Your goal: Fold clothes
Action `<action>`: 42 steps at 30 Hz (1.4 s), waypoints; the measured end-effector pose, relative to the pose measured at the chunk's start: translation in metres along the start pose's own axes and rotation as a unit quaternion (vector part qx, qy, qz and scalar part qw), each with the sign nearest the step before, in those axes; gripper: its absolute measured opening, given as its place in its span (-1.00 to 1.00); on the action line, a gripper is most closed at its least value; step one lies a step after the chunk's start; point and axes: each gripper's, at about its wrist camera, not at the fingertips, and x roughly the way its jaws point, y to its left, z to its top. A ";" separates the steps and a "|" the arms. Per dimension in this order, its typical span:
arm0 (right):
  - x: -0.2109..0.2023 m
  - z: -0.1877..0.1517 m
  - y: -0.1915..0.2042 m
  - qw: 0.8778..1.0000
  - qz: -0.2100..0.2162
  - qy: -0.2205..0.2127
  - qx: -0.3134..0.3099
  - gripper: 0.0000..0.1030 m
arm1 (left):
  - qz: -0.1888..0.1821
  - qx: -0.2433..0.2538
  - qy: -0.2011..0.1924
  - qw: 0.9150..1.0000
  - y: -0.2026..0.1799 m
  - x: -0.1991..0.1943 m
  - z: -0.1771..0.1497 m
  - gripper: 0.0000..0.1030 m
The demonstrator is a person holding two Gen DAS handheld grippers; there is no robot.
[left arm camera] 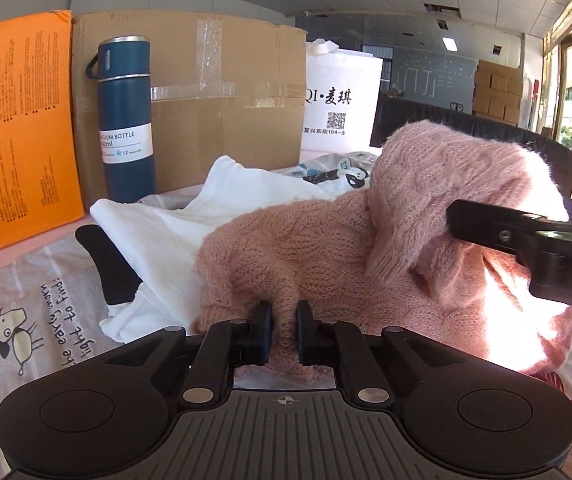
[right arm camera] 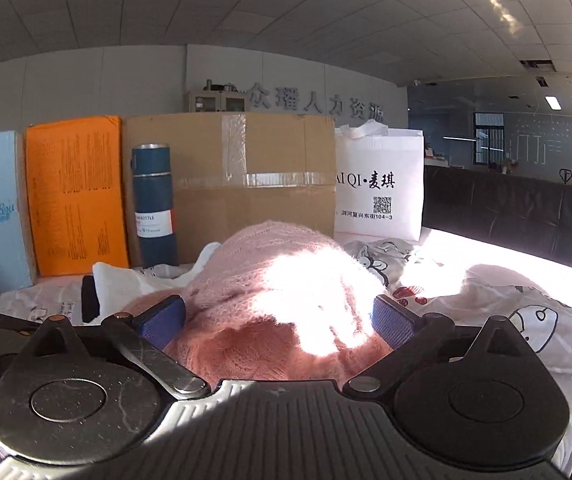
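The left gripper (left arm camera: 284, 334) pinches a thin fold of the sweater (left arm camera: 305, 248) between its nearly closed jaws. The right gripper (right arm camera: 278, 320) has its jaws spread wide around the bunched sweater (right arm camera: 270, 280); I judge the loose knit can slip out or stretch if the left pulls alone

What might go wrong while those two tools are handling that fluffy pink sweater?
The left gripper pinches only a thin fold of the pink sweater, so it may slip free. The right gripper sits open around a thick bunch, so it may grab too many layers. Pulling the sweater might drag the white shirt beneath it.
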 end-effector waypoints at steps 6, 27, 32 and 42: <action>-0.019 0.004 -0.012 0.998 -0.024 -0.034 0.057 -0.75 | -0.010 -0.017 -0.046 0.999 0.000 -0.028 0.006 -0.85; -0.097 0.055 0.112 0.964 0.205 -0.076 0.150 -0.76 | 0.240 -0.038 -0.148 0.959 0.150 -0.318 -0.053 -0.86; -0.079 0.029 0.146 0.959 0.236 -0.010 0.157 -0.76 | 0.272 -0.035 -0.086 0.958 0.159 -0.356 -0.108 -0.86; -0.083 -0.040 0.147 0.982 0.167 0.083 0.036 -0.24 | 0.213 -0.044 -0.013 0.976 0.158 -0.370 -0.176 -0.52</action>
